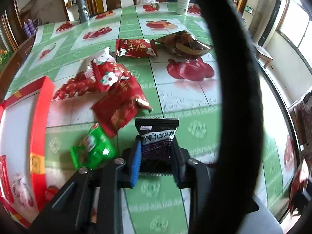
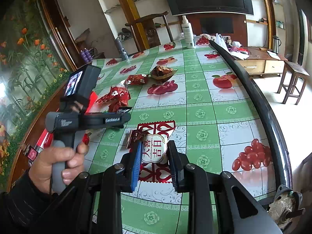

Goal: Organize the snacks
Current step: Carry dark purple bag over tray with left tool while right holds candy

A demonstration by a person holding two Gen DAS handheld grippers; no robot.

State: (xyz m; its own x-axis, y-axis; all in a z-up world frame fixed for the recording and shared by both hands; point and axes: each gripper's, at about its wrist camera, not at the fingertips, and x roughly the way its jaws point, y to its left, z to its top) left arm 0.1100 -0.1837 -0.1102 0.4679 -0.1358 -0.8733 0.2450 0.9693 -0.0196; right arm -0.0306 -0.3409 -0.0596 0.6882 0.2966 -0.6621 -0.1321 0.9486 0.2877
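Left gripper (image 1: 157, 152): jaws nearly closed, clamped on black packet (image 1: 157, 136); packet top sticks out past the fingertips, toward 12 o'clock.
Right gripper (image 2: 154, 152): jaws pressed on red-and-white pouch (image 2: 155, 148); pouch held above the tablecloth (image 2: 204, 105).
Green packet (image 1: 93, 148): flat on cloth, at 9 o'clock of left gripper, just beside it.
Red pile (image 1: 117, 91): several red packets overlapping, at 11 o'clock of black packet.
Single red packet (image 1: 136, 47): farther out, at 12 o'clock, apart from the pile.
Brown bag (image 1: 183, 42): crumpled, touching the single red packet on its 3 o'clock side.
Red box (image 1: 42, 117): open, at 9 o'clock edge of left view; contents unclear.
Hand (image 2: 56, 161): wrapped on left gripper's handle, seen at 8 o'clock in right view.
White bottle (image 2: 188, 33): upright, far table end.
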